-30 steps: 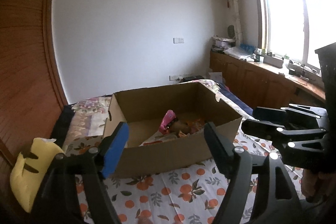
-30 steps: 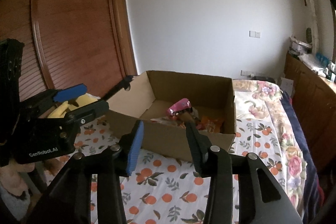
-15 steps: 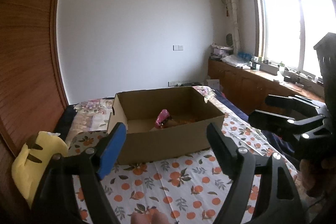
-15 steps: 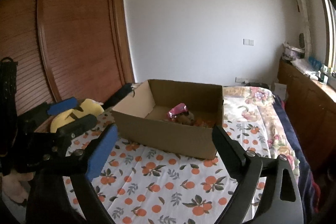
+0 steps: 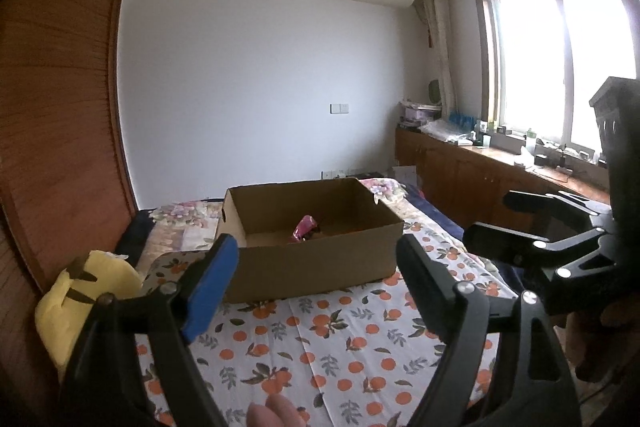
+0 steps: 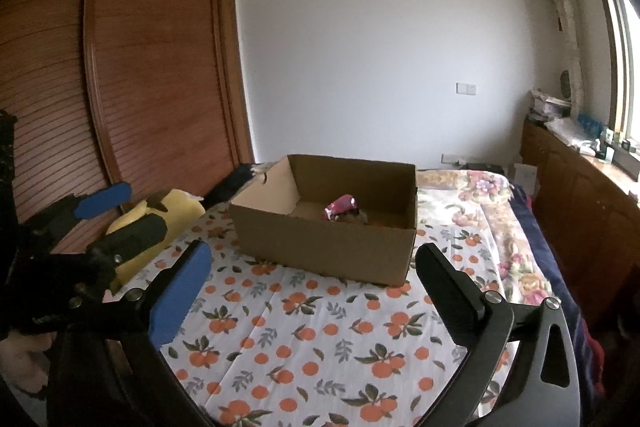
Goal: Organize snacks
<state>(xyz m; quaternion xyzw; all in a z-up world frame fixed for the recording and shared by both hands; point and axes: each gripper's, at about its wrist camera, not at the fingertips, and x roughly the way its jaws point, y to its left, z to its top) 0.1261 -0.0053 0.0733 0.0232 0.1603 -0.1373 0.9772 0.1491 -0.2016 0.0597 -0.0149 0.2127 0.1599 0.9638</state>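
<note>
An open cardboard box stands on the bed. Inside it lie a pink snack packet and other wrappers, mostly hidden by the box wall. My left gripper hangs open in front of the box with nothing between its fingers. My right gripper is also short of the box; its jaws are opening wide and hold nothing. Each wrist view catches the other gripper: the right gripper at the right edge, the left gripper at the left edge.
The bed sheet has an orange-fruit print. A yellow plush pillow lies left of the box by the wooden wardrobe. Low cabinets run under the window on the right. A person's fingertip shows at the bottom.
Both grippers have drawn back from the box and risen a little, so the box looks smaller and farther. The right gripper's jaws have spread from narrow to wide.
</note>
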